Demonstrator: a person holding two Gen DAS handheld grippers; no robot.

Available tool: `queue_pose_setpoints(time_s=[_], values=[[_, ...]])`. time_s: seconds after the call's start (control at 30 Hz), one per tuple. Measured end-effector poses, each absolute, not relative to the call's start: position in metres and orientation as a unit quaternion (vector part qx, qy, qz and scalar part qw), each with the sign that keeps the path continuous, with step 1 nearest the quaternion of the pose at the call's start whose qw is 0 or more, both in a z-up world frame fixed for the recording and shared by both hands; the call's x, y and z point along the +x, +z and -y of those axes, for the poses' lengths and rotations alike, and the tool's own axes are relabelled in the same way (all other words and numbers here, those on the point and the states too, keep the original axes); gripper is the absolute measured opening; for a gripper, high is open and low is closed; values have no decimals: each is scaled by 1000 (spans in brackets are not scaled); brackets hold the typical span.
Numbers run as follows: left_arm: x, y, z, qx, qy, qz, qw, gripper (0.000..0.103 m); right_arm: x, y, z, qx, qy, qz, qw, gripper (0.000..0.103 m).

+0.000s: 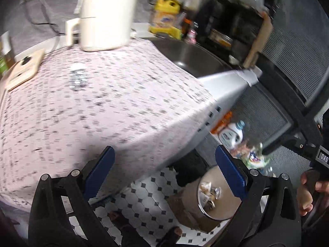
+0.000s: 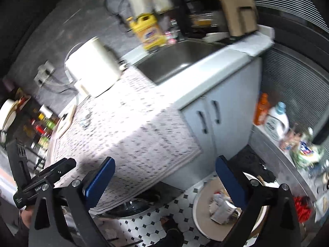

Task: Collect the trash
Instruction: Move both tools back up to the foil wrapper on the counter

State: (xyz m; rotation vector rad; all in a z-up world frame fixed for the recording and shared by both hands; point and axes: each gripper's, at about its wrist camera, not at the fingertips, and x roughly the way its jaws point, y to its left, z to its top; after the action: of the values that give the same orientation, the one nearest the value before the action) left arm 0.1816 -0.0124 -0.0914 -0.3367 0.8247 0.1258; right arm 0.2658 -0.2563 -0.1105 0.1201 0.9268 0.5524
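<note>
A round trash bin stands on the tiled floor beside the counter, with crumpled wrappers inside; it also shows in the right wrist view with paper trash in it. My left gripper is open and empty, above the counter's front edge. My right gripper is open and empty, over the counter edge left of the bin. A small crumpled foil-like piece lies on the patterned cloth. Both views are blurred.
A white kettle stands at the back of the cloth, a wooden board at its left. A sink, a yellow bottle, cabinet doors and bottles on a low shelf lie right.
</note>
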Motion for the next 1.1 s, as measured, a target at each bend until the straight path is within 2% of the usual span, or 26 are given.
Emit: queue_pose_setpoints(time_s=[0.7, 0.83, 1.1], values=[[116, -87, -171, -245, 180, -350, 886, 97, 271, -109, 24, -60, 381, -437, 813, 95], [112, -91, -201, -251, 189, -348, 883, 97, 274, -116, -15, -75, 385, -442, 807, 89], [114, -105, -260, -254, 195, -352, 879, 97, 282, -141, -84, -96, 388, -449, 799, 86]])
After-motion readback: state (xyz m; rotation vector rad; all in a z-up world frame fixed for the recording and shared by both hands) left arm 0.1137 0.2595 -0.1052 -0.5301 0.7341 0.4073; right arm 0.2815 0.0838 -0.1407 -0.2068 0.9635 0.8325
